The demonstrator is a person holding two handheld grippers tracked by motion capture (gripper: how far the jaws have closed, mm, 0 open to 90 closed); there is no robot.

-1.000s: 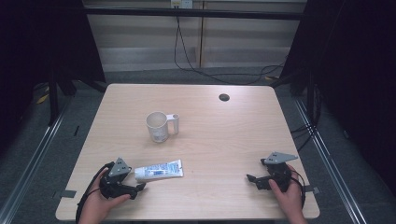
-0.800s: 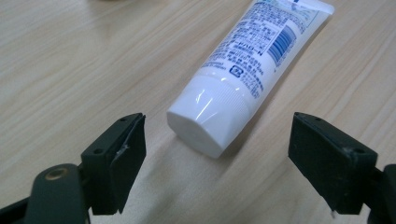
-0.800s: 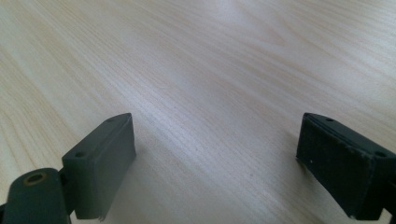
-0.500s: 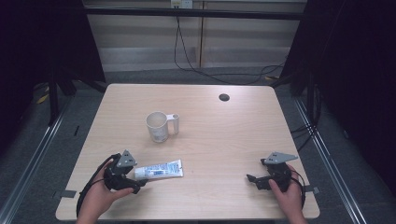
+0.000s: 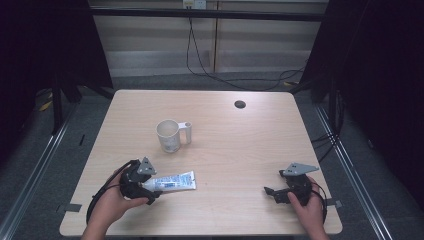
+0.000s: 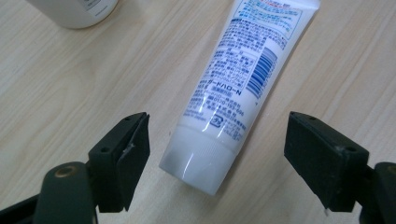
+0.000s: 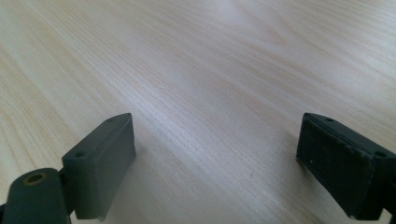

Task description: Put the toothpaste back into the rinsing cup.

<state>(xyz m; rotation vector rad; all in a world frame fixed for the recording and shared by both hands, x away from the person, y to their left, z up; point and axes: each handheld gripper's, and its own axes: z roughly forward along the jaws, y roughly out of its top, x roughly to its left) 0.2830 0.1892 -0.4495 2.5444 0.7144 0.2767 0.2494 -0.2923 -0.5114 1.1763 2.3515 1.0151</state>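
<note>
On a wooden table (image 5: 235, 145), the left gripper (image 6: 212, 154) spreads its 2 jaws wide around the cap end of a white tube (image 6: 233, 88) lying near-left. The right gripper (image 7: 215, 163) rests near-right, jaws apart. A mug (image 5: 169, 135) stands beyond the tube.

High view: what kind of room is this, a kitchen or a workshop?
Probably a lab recording booth: a bare wooden table ringed by dark curtains, with cables on the floor behind, and a person holding a gripper in each hand.
</note>
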